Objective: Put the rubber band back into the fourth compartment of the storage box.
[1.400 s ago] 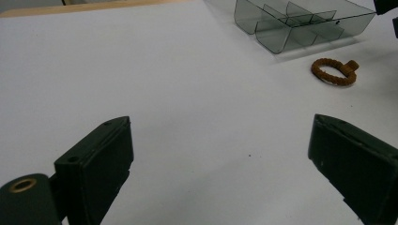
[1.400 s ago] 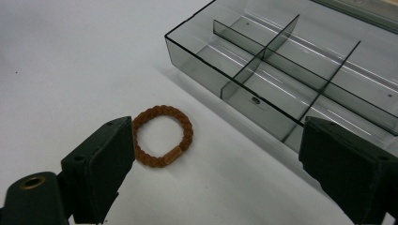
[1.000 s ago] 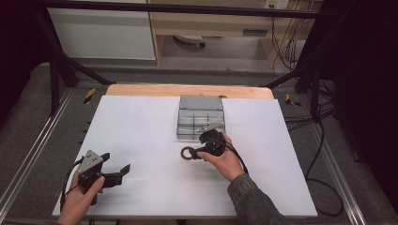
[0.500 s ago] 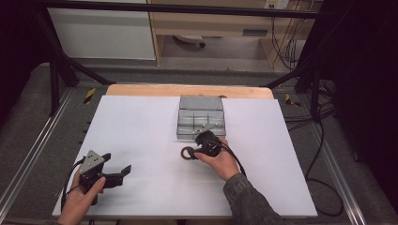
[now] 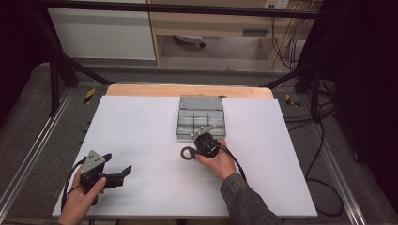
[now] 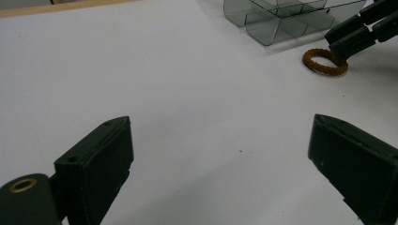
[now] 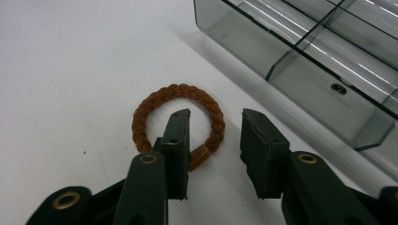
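Observation:
A brown braided bracelet lies flat on the white table, just in front of a clear divided box. My right gripper is down on it: one jaw stands inside the ring, the other outside, with the ring's right side between them. The jaws have just been closing, and a gap still shows at the pads. My left gripper rests wide open and empty at the near left. Its view shows the bracelet and the right gripper far off.
The white sheet covers the table, with a wooden edge at the back. The clear box has several compartments; a small dark part lies in one. Cables trail off the table's right side.
The right gripper's jaws have narrowed around the bracelet's side, and that hand has edged slightly left. The left gripper has stayed put.

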A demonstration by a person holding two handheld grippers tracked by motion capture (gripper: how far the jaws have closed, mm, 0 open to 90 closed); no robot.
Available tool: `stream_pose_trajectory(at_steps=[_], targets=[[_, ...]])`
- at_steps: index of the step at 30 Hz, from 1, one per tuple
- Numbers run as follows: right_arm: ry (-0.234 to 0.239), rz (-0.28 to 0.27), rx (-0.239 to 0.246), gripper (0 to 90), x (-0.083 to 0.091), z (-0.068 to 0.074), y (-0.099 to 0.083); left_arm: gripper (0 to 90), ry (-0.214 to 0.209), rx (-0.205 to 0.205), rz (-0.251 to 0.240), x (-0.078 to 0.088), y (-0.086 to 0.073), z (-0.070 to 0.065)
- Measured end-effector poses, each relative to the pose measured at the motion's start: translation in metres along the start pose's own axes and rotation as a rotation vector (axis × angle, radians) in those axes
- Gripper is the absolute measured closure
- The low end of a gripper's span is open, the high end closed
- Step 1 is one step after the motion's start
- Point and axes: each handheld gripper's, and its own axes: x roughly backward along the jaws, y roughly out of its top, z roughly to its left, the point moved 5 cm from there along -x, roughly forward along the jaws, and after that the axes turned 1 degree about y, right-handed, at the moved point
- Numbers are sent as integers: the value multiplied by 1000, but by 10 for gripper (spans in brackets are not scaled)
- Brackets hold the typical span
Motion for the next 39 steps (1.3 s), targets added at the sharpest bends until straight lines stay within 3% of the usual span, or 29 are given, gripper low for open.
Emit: stream_pose_trajectory(at_steps=[15,39], targets=[[-8,-11,-4,846,-10,2,0,67,2,-3,3,0,0,0],[44,-110,43,859,11,9,16,67,11,-3,1,1,0,2]])
